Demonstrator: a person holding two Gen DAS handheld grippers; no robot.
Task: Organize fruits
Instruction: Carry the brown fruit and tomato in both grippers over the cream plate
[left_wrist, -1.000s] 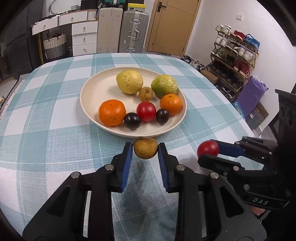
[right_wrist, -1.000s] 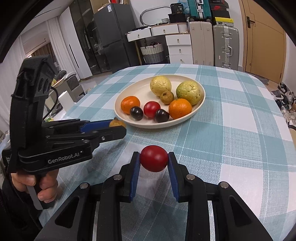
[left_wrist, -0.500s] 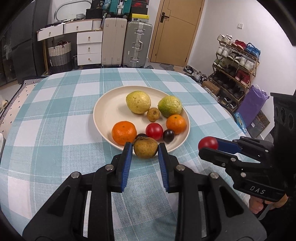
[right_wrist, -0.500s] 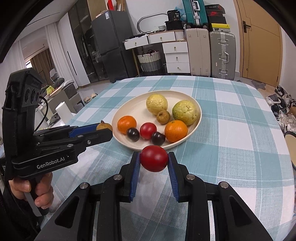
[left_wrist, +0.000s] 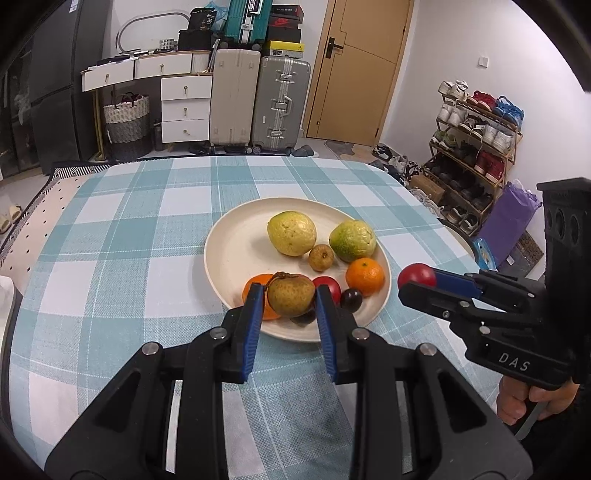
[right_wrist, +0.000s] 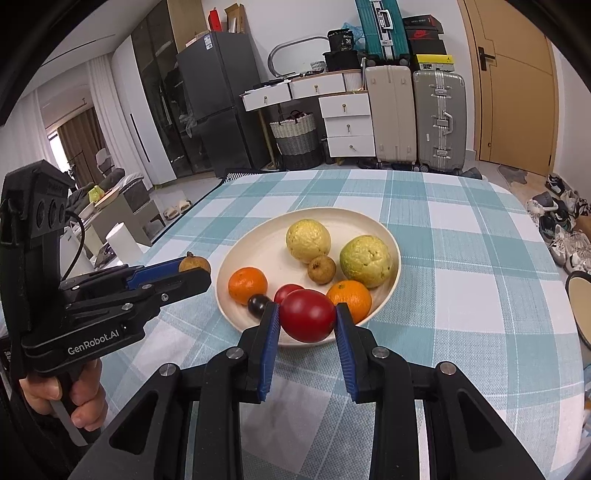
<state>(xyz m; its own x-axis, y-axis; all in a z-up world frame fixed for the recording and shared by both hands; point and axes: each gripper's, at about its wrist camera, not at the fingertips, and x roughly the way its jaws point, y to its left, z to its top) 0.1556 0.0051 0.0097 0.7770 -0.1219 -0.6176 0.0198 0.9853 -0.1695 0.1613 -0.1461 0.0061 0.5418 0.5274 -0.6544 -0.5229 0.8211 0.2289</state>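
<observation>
The left gripper (left_wrist: 290, 301) is clamping a brownish-green round fruit (left_wrist: 291, 300) above the near rim of the cream round plate (left_wrist: 236, 243), hiding part of one orange there. The right gripper (right_wrist: 306, 317) is pinching a glossy red tomato (right_wrist: 307, 315); only its view is showing "GenRobot.AI", the left's "DAS".

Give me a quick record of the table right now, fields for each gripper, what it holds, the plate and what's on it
left gripper: shut on brown fruit
right gripper: shut on red fruit
plate: cream, on checked tablecloth
on plate: two yellow-green guavas, two oranges, small brown fruit, red fruit, two dark plums
held fruits: both lifted clear of the table, near the plate's front edge
</observation>
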